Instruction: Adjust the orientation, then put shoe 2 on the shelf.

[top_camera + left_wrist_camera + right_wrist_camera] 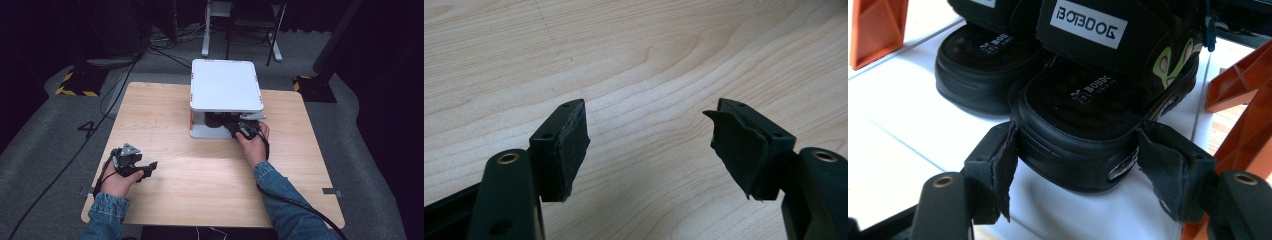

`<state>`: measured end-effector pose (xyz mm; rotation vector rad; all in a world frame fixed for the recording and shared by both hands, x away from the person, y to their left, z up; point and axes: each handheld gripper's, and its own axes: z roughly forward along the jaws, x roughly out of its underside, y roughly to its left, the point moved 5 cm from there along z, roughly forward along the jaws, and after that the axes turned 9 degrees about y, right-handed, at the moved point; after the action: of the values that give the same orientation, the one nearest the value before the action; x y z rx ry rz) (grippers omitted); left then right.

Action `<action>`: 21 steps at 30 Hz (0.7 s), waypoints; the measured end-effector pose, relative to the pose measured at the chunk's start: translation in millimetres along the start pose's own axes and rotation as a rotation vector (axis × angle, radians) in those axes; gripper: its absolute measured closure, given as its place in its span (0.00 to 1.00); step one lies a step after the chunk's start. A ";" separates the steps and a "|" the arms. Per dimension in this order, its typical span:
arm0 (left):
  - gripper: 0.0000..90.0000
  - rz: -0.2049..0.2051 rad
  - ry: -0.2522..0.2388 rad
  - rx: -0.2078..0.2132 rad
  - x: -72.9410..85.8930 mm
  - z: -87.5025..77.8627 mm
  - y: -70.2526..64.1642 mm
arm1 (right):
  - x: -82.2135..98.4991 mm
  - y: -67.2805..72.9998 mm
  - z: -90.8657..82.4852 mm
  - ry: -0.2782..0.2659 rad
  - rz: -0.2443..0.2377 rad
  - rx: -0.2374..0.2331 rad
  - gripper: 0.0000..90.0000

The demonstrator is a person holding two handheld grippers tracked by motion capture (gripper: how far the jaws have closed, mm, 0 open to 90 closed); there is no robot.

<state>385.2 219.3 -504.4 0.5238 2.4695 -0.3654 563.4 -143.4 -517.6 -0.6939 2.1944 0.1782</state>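
A pair of black sandals stands on the white lower shelf [898, 140] of a small two-level rack [226, 85] at the table's far middle. The nearer sandal [1083, 100] bears a "BOBDOG" label and a green mark on its side, and its mate [983, 65] stands just to its left. My right gripper [1075, 155] reaches under the rack's top [239, 131], with its pads against both sides of the nearer sandal's heel. My left gripper [147, 169] rests low over the bare wood at the near left, its jaws open [649, 145] and nothing between them.
Orange supports [873, 30] [1243, 115] flank the rack's lower shelf on both sides, close to the sandals. The wooden table [200, 190] spreads between my hands. Cables trail from both grippers. Beyond the table there is grey floor with stands and cables.
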 end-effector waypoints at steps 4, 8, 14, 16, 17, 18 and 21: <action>0.35 0.005 -0.003 0.003 -1.8 -0.6 -0.3 | 0.9 -1.0 -1.6 -0.020 -0.011 -0.003 0.42; 0.35 0.007 -0.003 0.006 -4.0 -0.4 -1.0 | 7.6 7.2 -24.6 -0.048 0.049 -0.111 0.44; 0.35 0.020 -0.002 0.015 -7.4 3.2 -6.0 | 10.9 20.4 -81.9 -0.114 -0.006 -0.177 0.43; 0.35 0.027 -0.004 0.014 -9.2 3.9 -7.4 | 9.2 18.7 -100.6 -0.125 -0.008 -0.181 0.42; 0.35 0.026 -0.004 0.020 -10.3 3.9 -8.7 | 7.9 17.6 -109.3 -0.131 -0.018 -0.179 0.42; 0.35 0.033 -0.009 0.019 -11.7 4.1 -9.3 | 7.0 16.2 -117.7 -0.133 -0.032 -0.174 0.42; 0.35 0.039 -0.003 0.026 -13.2 4.9 -10.6 | 8.5 8.4 -138.9 -0.137 -0.022 -0.178 0.41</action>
<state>392.8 204.3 -499.0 0.5813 2.4513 -0.3827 462.1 -187.9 -432.8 -0.7806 2.0559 0.4020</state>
